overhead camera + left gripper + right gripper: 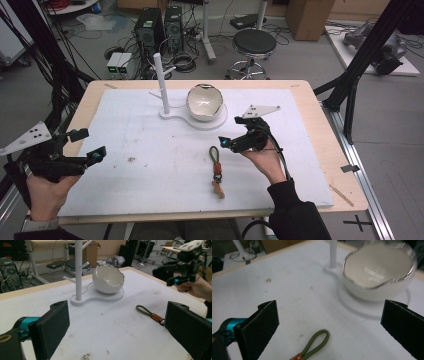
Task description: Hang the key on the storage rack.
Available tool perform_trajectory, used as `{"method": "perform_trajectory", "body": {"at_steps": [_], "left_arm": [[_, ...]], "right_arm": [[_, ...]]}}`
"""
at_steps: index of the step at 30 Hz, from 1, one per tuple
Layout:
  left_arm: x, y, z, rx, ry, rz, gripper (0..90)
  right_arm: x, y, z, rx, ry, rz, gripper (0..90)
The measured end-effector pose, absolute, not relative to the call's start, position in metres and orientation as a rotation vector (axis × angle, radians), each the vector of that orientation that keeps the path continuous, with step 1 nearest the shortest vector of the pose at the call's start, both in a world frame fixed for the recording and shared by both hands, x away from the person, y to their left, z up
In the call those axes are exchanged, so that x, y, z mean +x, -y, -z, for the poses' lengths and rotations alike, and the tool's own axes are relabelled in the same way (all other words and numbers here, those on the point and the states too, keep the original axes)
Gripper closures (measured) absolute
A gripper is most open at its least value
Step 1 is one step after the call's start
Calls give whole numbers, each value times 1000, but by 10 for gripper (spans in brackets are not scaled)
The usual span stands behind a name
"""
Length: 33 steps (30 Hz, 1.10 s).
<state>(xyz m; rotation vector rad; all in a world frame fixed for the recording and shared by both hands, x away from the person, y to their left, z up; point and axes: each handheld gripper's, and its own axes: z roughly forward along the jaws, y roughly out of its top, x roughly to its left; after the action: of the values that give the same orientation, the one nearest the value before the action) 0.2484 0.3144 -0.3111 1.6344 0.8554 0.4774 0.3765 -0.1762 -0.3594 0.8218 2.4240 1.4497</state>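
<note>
An olive cord loop with an orange clasp (216, 170) lies on the white foam board (150, 150), right of centre. Behind it stands a white base carrying a pegged post (162, 85) and an eggshell-shaped bowl (204, 102). My right gripper (231, 131) is open just right of the cord's loop end, holding nothing. In the right gripper view the loop (315, 343) lies low between the open jaws (332, 325), with the bowl (377, 277) beyond. My left gripper (89, 144) is open and empty at the board's left edge; its view (117, 332) shows the cord (150, 313), bowl (108, 278) and post (78, 270).
The wooden table (325, 135) rims the board. Black frame struts (365, 55) rise at the right and left. A stool (254, 45), computer towers (150, 30) and cables are on the floor behind. In the left gripper view, the right hand and its gripper (180, 267) hover at far right.
</note>
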Motion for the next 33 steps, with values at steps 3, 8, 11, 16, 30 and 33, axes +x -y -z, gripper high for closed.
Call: {"method": "perform_trajectory", "body": {"at_steps": [3, 8, 11, 16, 30, 33], "left_arm": [[248, -313, 311, 1640, -850, -476, 67], [250, -311, 312, 1643, -852, -470, 67], [251, -312, 313, 1648, -851, -465, 67], [252, -311, 316, 1651, -858, -459, 67], [254, -309, 319, 1658, -866, -450, 67], [254, -310, 319, 1658, -868, -453, 67]], "right_arm": [[382, 165, 372, 861, -2497, -1370, 8], [388, 148, 389, 867, -2547, -1261, 8], [399, 138, 406, 910, -2562, -1180, 8], [411, 134, 423, 962, -2592, -1102, 8], [415, 130, 437, 971, -2627, -940, 166], [410, 134, 434, 939, -2625, -1029, 519]]}}
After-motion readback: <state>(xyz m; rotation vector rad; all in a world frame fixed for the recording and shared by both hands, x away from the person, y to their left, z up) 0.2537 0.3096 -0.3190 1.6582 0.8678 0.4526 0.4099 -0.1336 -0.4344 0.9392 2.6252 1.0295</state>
